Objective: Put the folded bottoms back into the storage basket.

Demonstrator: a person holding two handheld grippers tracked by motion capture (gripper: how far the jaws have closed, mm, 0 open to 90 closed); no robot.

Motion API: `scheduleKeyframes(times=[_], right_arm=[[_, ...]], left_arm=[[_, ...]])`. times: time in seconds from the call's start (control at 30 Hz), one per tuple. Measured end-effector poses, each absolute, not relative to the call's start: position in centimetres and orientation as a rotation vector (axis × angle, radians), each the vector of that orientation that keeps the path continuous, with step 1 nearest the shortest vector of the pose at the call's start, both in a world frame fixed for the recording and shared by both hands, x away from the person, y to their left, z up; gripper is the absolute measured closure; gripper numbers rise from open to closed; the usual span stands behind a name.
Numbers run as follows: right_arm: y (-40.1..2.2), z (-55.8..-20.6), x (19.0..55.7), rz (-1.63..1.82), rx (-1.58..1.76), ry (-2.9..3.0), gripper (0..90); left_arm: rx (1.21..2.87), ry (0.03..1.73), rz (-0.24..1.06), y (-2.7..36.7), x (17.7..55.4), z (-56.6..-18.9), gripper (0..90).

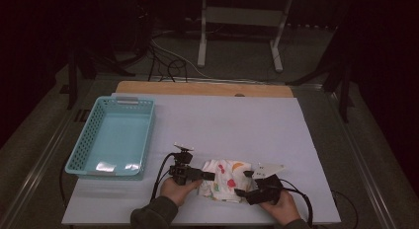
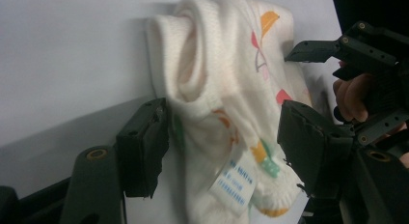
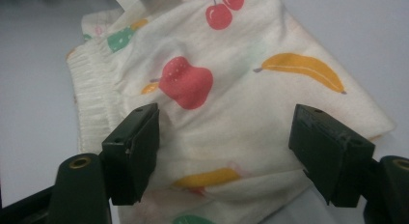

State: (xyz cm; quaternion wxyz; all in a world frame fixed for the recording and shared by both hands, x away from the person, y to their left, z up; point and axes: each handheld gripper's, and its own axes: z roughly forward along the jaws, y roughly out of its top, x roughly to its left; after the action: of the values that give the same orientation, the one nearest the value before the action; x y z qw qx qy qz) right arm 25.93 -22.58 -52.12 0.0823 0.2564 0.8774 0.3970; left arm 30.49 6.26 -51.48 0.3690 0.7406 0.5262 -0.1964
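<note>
A: The garment [image 1: 225, 180], a small cream piece with a fruit print, lies crumpled on the desk [image 1: 237, 120] between the two claws. The left claw [image 1: 210, 176] sits at its left edge, the right claw [image 1: 242, 183] at its right edge. The basket [image 1: 81, 152] stands well off beyond the left claw.

B: State of the left claw [image 2: 222, 137]?

A: Partly open, straddling the edge of the cloth. In the left gripper view a bunched fold with a sewn-in tag [image 2: 235, 181] lies between the jaws. One pad looks to touch the fabric, the other stands just off it. No firm pinch yet, so the claw holds nothing.

B: And the right claw [image 3: 222, 147]?

A: Open fairly wide. In the right gripper view the jaws hang over the flat printed panel, near the ribbed waistband [image 3: 91, 103]. Whether the pads rest on the cloth cannot be told; they are not closed on it.

B: Long axis?

A: It runs roughly from one claw to the other, across the desk. The waistband end points toward the left claw, the looser end toward the right claw.

B: Nearer hand?

A: Both are at the cloth; the left claw is the more engaged. Judgement: closing on the fold ahead of it is the likely next step.
</note>
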Motion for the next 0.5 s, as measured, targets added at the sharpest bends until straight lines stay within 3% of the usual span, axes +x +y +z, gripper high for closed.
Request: scheduleKeyframes(times=[0.33,0.5], right_arm=[[-22.6,-52.2,25.9,1.196,0.772,2.62,26.2],[-22.6,-52.3,25.9,1.2,0.775,2.615,26.2]], left_arm=[[1.896,1.35,-0.589,4.5,31.2,-51.7,40.2],[1.888,1.348,-0.622,4.1,31.5,-52.1,49.5]])
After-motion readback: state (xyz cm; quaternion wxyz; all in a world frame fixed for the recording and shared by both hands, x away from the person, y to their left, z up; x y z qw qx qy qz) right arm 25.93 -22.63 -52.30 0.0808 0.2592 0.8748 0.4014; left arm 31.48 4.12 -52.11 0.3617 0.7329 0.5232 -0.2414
